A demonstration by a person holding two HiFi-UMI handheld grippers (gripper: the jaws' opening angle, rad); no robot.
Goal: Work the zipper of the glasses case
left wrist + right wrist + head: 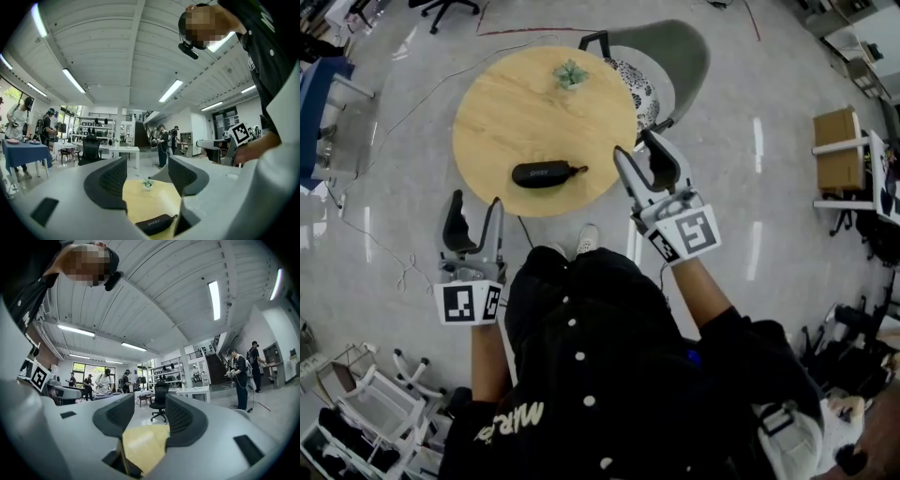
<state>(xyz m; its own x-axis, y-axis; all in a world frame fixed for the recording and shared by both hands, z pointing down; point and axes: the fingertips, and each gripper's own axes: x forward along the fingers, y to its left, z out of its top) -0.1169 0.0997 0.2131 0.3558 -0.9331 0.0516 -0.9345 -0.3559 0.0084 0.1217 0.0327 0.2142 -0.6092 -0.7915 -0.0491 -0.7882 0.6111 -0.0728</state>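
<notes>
A black oblong glasses case (546, 173) lies on the near part of the round wooden table (502, 112), its zipper pull pointing right. My left gripper (472, 225) hovers open below the table's near-left edge, well short of the case. My right gripper (643, 159) is open at the table's right edge, to the right of the case. In the left gripper view the case (154, 224) shows low between the open jaws (146, 177). The right gripper view has only the tabletop (140, 446) between its open jaws (149, 417).
A small potted plant (570, 73) stands at the table's far side. A grey-green chair (661, 66) with a patterned cushion sits behind the table on the right. Cables trail over the floor at left. Other people and desks show far off in the gripper views.
</notes>
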